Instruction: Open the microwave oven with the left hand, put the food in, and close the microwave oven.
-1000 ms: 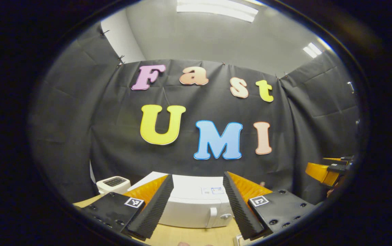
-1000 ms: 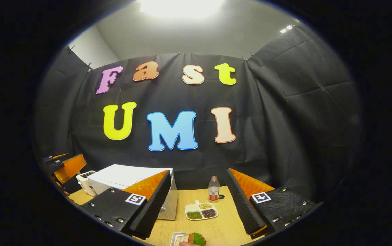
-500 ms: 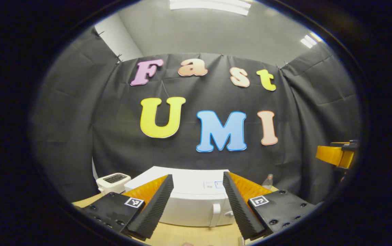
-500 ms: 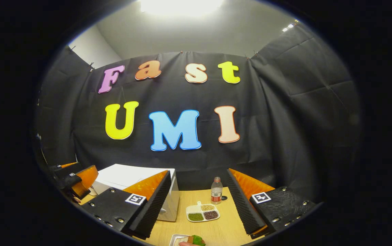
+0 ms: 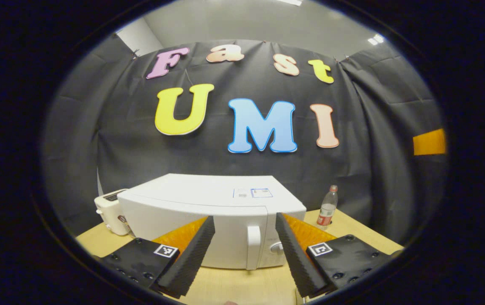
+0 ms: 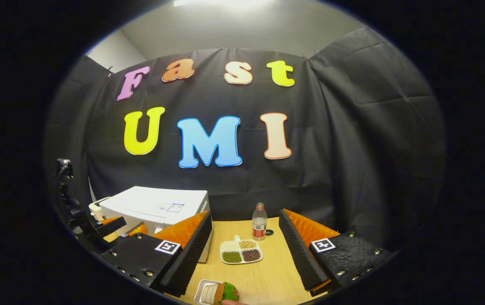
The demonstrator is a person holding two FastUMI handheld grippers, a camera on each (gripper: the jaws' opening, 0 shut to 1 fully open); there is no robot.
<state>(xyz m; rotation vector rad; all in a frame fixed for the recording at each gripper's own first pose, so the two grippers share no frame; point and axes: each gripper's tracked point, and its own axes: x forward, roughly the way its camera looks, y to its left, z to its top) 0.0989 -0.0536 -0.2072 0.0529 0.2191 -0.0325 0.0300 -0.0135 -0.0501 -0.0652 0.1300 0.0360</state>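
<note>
The microwave sits shut on the bench, its handle between the left tool's spread fingers; the food lies near the bench's front edge, right of the microwave, before the right tool, fingers likewise apart and empty

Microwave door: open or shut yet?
Shut. The microwave door sits flush with its front; the open left gripper frames the handle, not touching.

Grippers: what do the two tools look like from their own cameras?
Left gripper and right gripper match: two wedge-shaped fingers with black ridged pads, orange ribbed outer backs, black screwed base plates, each bearing a small square black-and-white marker.
</note>
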